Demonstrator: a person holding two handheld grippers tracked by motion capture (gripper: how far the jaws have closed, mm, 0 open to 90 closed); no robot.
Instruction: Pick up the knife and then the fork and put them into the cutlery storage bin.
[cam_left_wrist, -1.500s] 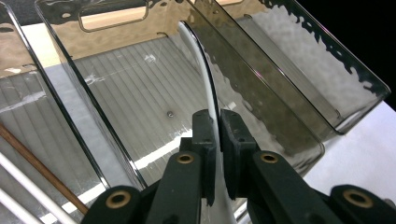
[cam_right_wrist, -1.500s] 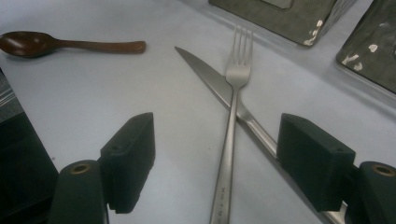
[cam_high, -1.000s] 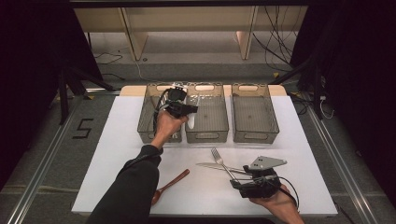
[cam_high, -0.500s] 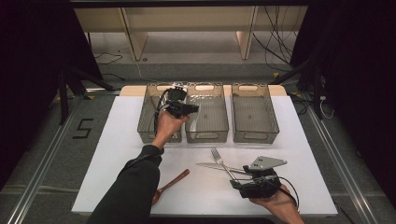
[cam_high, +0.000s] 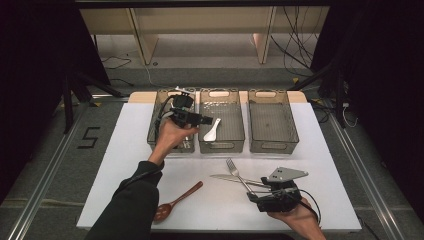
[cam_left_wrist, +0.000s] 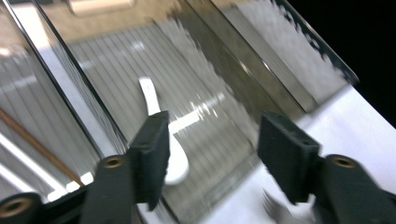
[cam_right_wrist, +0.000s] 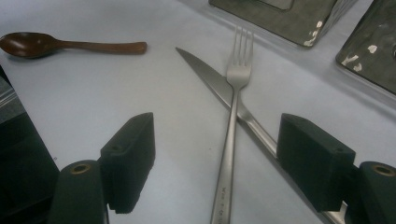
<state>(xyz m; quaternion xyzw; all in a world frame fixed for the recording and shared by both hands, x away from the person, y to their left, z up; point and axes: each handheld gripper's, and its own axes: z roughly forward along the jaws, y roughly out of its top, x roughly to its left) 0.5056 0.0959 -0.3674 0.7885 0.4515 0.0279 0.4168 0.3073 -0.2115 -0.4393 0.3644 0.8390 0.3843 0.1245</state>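
Note:
My left gripper (cam_high: 206, 120) hovers over the middle bin (cam_high: 235, 145), pointing right. Its jaws have just been opening and now stand open (cam_left_wrist: 212, 154) with nothing between them. Below them a white spoon (cam_high: 212, 131) (cam_left_wrist: 152, 98) lies loose on the bin floor. Near the front edge my right gripper (cam_high: 254, 194) rests low and open (cam_right_wrist: 219, 163). Just ahead of it a steel fork (cam_high: 235, 172) (cam_right_wrist: 231, 135) lies across a table knife (cam_high: 225, 177) (cam_right_wrist: 205, 77). A brown wooden spoon (cam_high: 176, 202) (cam_right_wrist: 60, 45) lies at the front left.
Three clear grey bins stand in a row at the back of the white table (cam_high: 125, 165): left bin (cam_high: 156, 112), middle bin and right bin (cam_high: 272, 122). A thin brown stick (cam_left_wrist: 32, 144) lies in the left bin.
The left gripper's jaws have opened and the hand has risen a little; the white spoon now lies free in the middle bin. The right hand has not moved.

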